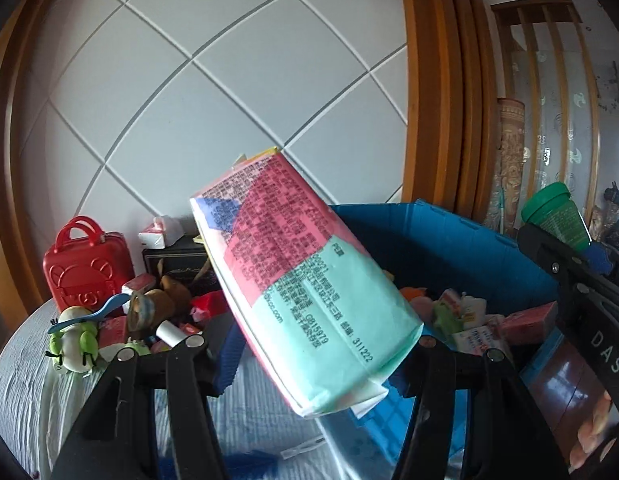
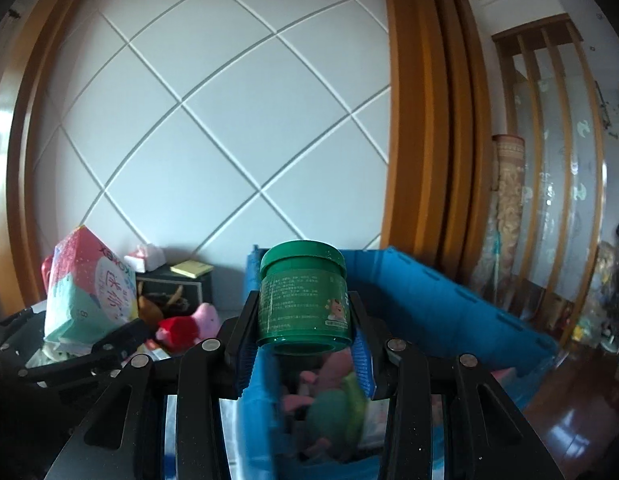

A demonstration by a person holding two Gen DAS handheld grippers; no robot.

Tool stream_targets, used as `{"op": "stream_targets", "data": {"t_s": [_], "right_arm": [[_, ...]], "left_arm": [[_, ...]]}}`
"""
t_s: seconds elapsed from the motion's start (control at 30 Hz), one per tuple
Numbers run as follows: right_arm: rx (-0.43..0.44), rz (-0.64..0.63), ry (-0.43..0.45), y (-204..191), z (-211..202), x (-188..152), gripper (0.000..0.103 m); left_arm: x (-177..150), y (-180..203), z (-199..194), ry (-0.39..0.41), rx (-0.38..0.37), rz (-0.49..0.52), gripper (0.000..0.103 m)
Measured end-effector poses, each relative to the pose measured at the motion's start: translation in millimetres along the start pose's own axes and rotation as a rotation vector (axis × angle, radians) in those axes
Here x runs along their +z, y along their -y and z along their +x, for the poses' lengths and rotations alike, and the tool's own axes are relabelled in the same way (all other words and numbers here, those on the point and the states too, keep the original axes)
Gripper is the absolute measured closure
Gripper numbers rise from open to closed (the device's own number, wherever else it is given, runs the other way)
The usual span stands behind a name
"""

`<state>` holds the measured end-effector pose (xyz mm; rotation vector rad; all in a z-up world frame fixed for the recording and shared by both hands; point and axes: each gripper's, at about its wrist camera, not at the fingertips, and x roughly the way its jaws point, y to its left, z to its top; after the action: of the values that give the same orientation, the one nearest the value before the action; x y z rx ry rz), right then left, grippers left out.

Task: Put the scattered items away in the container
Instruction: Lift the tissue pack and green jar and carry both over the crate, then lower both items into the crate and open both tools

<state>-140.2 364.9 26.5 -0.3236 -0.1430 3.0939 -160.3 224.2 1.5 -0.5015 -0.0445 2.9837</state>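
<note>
A pink and teal tissue pack point(image 1: 301, 280) is held tilted in the air, with my left gripper point(image 1: 317, 360) shut on its lower end. Behind it to the right stands the blue crate point(image 1: 449, 236), with several small toys and packets inside. In the right wrist view, my right gripper point(image 2: 305, 344) is shut on a green jar point(image 2: 303, 292) with a green lid, its blue pads point(image 2: 247, 344) pressing both sides above the near wall of the crate point(image 2: 429, 292). The tissue pack point(image 2: 89, 284) and left gripper point(image 2: 89, 344) show at the left. The jar point(image 1: 557, 216) also shows at the right edge of the left wrist view.
A red toy suitcase point(image 1: 87, 264), a black box point(image 1: 177, 260), a green frog toy point(image 1: 75, 340) and plush toys lie on the striped cloth point(image 1: 29, 380) left of the crate. A rolled carpet point(image 2: 507, 200) leans at the right over wooden floor point(image 2: 581, 420). A person's fingers point(image 1: 593, 436) hold the right tool.
</note>
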Motion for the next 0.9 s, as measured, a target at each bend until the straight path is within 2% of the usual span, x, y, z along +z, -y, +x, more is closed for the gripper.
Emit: {"op": "stream_targets", "data": {"t_s": [0.07,0.2,0.33,0.4,0.57,0.9], "right_arm": [[-0.015,-0.008,0.0,40,5,-1,0.063],[-0.018,-0.043,-0.046,110,28,-9,0.063],[0.006,-0.081,-0.168,155,74,-31,0.063],[0.026,-0.08,-0.218,172,91,-41,0.063],[0.028,-0.067,-0.289,201,114,-60,0.063],[0.028,-0.055,-0.38,225,146,-82,0.063]], "left_arm": [[4,35,7,0.007,0.003,0.002,0.046],[9,106,39,-0.062,-0.008,0.022,0.046],[-2,156,88,-0.254,0.001,0.028,0.046],[-10,170,105,-0.321,0.008,0.027,0.046],[-27,195,125,-0.414,0.006,0.038,0.046],[-39,210,139,-0.458,-0.012,0.051,0.046]]}}
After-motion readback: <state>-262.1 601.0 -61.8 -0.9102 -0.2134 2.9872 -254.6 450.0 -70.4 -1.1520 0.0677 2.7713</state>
